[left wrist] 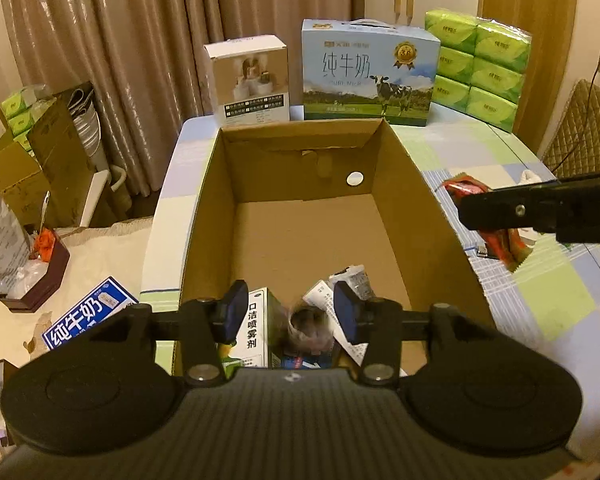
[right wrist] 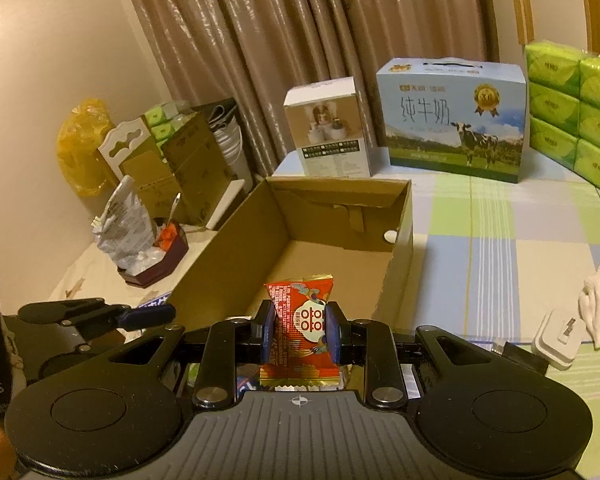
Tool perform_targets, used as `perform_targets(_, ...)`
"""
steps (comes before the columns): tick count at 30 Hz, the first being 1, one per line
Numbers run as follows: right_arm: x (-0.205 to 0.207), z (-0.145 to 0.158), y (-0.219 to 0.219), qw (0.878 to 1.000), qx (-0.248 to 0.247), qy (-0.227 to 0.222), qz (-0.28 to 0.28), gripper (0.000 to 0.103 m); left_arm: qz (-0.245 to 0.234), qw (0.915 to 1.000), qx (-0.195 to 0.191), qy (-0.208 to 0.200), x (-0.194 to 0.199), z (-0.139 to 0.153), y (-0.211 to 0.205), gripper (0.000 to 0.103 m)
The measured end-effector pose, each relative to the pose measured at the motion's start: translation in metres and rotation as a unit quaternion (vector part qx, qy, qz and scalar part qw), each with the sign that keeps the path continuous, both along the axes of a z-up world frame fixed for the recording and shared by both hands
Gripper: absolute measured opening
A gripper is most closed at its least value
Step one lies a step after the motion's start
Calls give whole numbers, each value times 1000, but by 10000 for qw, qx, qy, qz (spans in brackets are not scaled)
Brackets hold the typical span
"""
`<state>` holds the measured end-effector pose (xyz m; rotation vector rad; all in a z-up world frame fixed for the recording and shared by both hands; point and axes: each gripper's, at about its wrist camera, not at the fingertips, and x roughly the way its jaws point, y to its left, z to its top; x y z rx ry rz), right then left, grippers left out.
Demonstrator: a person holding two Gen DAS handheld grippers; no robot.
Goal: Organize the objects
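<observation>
Left wrist view: the cardboard box (left wrist: 304, 216) lies open on the checked surface (left wrist: 556, 300) straight ahead of the left hand-held gripper (left wrist: 291, 312), whose fingers stand apart over the box's near end, a blurred small item (left wrist: 310, 322) and white cartons (left wrist: 256, 326) beneath them. Beyond the box stands a milk carton case (left wrist: 370, 68). The right hand-held gripper (right wrist: 298, 334) is clamped on a red snack packet (right wrist: 300, 320), with the box ahead of it.
</observation>
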<state>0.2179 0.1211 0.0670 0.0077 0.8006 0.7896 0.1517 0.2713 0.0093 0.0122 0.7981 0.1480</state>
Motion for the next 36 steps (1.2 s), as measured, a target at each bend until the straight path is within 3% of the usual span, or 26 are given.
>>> perform_targets(7,5,-12,0,9999,-19,132,3,24,116,9999,-3,-77,-13,4,6,44)
perform_targets(11,6,-11,5,9998,139,114,26,24,147,9998,34,-137,-18,7,6,55)
perform_targets(12,8,-11,6,9996,255,121,55,32,154,9998,43,-142,-19,7,6,59)
perform_targets(13,10,-11,6,9990,420,128,54,53,164,9998,44,-138,-20,7,6,61)
perform_targets(15,13,-8,3,9983,575,107,-64,74,205,9997,29,-129,-23,6,6,69)
perform_targets(23,1,6,-30,9974,617,30,-361,76,371,9989,68,-275,-46,13,-2,82)
perform_targets(31,-44,15,-82,9979,384,-103,-503,97,455,9979,-97,-461,-79,29,-35,96)
perform_targets(36,-70,18,-109,9980,170,-228,-570,101,489,9967,-215,-615,-102,43,-62,102)
